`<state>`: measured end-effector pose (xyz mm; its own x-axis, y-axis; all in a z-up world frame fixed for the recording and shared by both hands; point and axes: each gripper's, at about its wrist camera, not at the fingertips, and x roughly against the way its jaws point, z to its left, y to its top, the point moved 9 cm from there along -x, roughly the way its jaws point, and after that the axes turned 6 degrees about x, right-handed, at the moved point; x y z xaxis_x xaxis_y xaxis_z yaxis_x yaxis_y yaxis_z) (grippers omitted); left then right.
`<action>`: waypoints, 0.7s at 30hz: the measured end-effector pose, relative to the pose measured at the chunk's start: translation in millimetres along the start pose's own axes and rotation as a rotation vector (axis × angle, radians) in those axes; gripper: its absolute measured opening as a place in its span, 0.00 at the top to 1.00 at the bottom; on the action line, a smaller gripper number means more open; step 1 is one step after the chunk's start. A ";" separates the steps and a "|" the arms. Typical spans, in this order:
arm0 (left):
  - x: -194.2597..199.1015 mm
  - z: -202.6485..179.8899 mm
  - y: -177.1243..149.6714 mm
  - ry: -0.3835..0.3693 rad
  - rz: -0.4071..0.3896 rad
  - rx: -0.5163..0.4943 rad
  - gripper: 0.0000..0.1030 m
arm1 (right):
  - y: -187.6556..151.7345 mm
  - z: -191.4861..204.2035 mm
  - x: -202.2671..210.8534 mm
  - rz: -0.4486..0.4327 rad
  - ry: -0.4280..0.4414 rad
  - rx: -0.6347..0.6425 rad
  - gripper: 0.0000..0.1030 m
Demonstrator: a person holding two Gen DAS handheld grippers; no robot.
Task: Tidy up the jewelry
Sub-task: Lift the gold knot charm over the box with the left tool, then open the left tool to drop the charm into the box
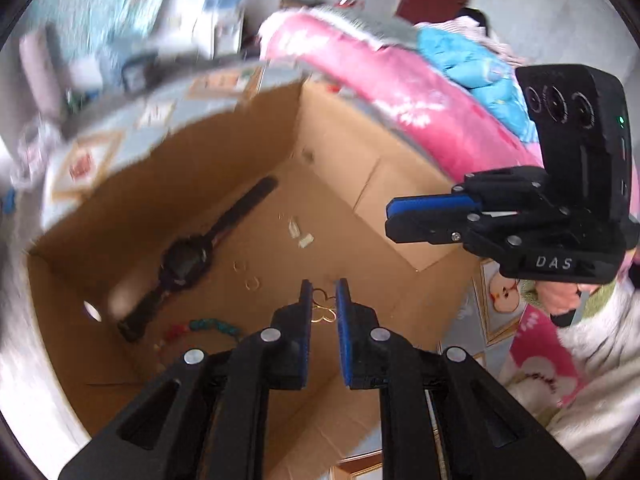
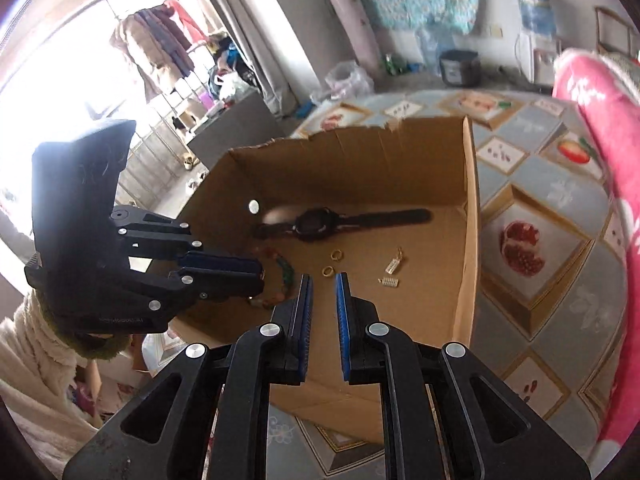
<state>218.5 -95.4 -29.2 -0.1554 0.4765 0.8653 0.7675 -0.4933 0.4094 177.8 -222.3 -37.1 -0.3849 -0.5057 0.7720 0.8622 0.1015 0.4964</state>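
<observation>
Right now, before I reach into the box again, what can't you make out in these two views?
- Bead bracelet: right wrist view, partly hidden behind the left tool; left wrist view, blurred.
- Gold clasp-like piece: left wrist view, only a slice shows between the tool's fingers; what it is, unclear.
- Two clear clips: too small to identify.
- Watch: one strap end smeared by glare.
- Box: near wall cut off by the right tool.

Bright window, hanging clothes, patterned bedspread, pink blanket.

Lived-in home bedroom: patterned quilt on the bed, pink blanket, coats hanging by the window.
</observation>
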 end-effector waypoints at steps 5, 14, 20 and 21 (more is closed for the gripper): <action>-27.0 21.9 6.6 -0.013 0.080 0.101 0.89 | 5.6 -6.6 -7.8 0.023 -0.012 0.013 0.90; -27.6 23.8 13.8 -0.060 0.079 0.172 0.69 | 22.5 -19.4 20.4 -0.063 -0.062 0.002 0.78; 1.4 25.8 29.0 -0.060 -0.028 0.193 0.59 | 29.0 -22.4 40.7 -0.124 -0.095 0.000 0.67; 6.6 25.5 30.6 -0.056 -0.045 0.193 0.58 | 30.2 -21.7 44.0 -0.137 -0.103 0.003 0.65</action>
<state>256.8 -88.8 -18.3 -0.1612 0.5375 0.8277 0.8662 -0.3249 0.3796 194.0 -260.2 3.2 -0.5307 -0.4250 0.7333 0.7983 0.0400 0.6009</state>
